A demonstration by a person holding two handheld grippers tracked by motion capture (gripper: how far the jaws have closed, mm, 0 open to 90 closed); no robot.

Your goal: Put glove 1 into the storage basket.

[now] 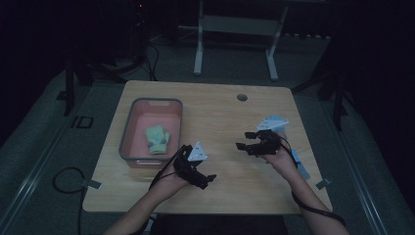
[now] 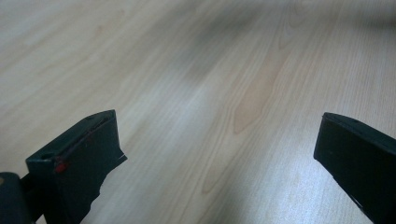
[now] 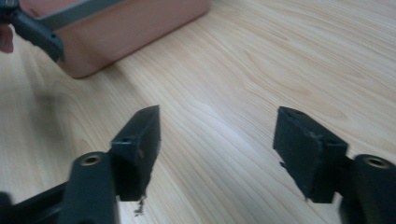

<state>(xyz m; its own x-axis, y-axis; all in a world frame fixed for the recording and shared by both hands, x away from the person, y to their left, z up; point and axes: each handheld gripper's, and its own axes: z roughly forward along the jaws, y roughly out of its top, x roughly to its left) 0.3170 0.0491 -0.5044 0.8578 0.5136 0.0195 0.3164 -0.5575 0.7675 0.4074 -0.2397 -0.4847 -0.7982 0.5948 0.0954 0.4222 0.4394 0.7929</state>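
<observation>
Item: my left gripper, jaws wide, empty. Item: my right gripper, parted, empty (bare wood between). Item: green cloth, lying in the pink tray. Risk: reaching back, a jaw may clip the tray wall.

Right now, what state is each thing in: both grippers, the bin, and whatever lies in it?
Left gripper: open, nothing between the jaws, over bare table.
Right gripper: open, nothing between the jaws, pointing toward the bin.
Pink bin: upright, no lid, on the table's left part.
Green cloth: crumpled, lying inside the bin.
Table: bare wood around the grippers.
</observation>
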